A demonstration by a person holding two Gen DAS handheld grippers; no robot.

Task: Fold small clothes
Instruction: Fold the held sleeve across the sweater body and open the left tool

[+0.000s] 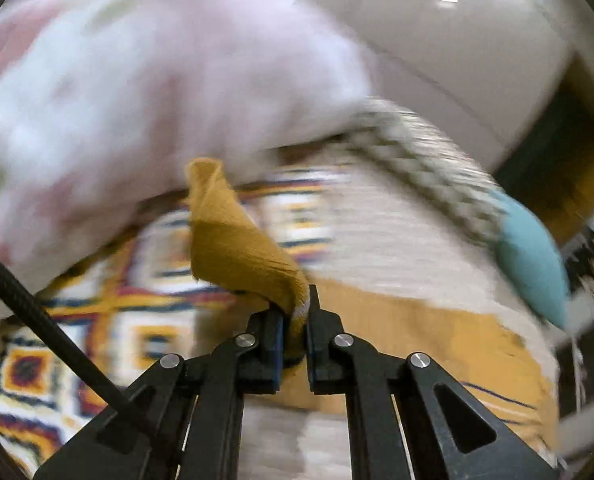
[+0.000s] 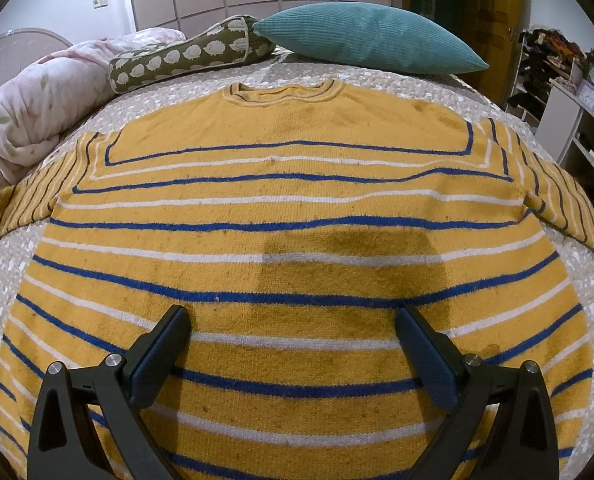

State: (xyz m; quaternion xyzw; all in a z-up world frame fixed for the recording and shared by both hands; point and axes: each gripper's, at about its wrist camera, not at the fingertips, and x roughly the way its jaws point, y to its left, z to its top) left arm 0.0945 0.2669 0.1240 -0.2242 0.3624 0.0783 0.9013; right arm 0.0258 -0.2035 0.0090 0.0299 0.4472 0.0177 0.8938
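Observation:
A yellow knit sweater [image 2: 289, 152] with blue and white stripes lies flat and face up on the bed, collar away from me and both sleeves spread out. My right gripper [image 2: 293, 320] hovers open over its lower body, nothing between the fingers. In the blurred left wrist view, my left gripper [image 1: 297, 312] is shut on a mustard-yellow piece of cloth [image 1: 233, 240] that stands up and leans left from the jaws. I cannot tell whether that cloth is the sweater's sleeve. Part of the sweater [image 1: 417, 336] shows behind the gripper.
A teal pillow [image 2: 369, 38] and a green sheep-print bolster [image 2: 185, 56] lie at the head of the bed. A pink quilt [image 2: 29, 108] is bunched at the left. A bright patterned blanket [image 1: 145, 292] lies under the left gripper. Shelves [image 2: 569, 92] stand at the right.

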